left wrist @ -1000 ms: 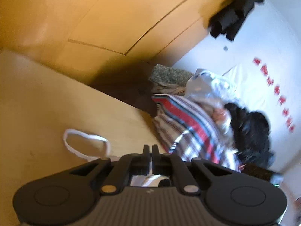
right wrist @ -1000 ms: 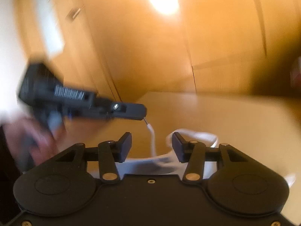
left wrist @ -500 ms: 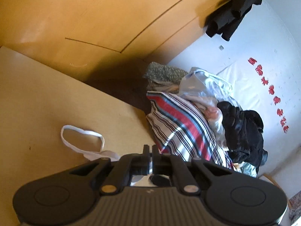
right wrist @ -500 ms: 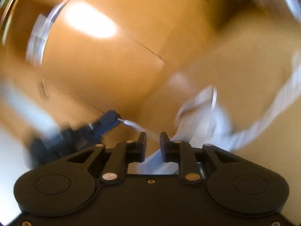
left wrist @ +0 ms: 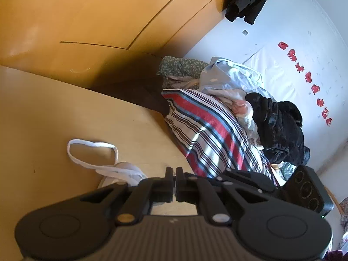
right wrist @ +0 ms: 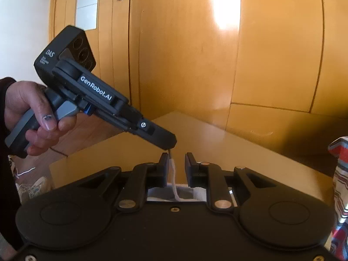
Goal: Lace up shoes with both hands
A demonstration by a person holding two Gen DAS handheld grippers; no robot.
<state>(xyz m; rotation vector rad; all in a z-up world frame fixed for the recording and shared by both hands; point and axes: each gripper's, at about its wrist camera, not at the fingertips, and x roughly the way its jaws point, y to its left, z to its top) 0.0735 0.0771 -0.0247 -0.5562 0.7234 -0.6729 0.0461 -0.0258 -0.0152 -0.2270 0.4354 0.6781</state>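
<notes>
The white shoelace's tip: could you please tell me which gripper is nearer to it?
Left. The left gripper pinches the shoelace tip; the right gripper sits just below it, open fingers either side of the shoelace, not clamping.

We see our left gripper (right wrist: 168, 145): matte black, white "GenRobot.AI" and "DAS" lettering, grey trigger, blue part, silver screw. Our left hand (right wrist: 32, 113) has a dark sleeve. Right gripper (right wrist: 176, 163): black, round pivots, silver and brass screws.
</notes>
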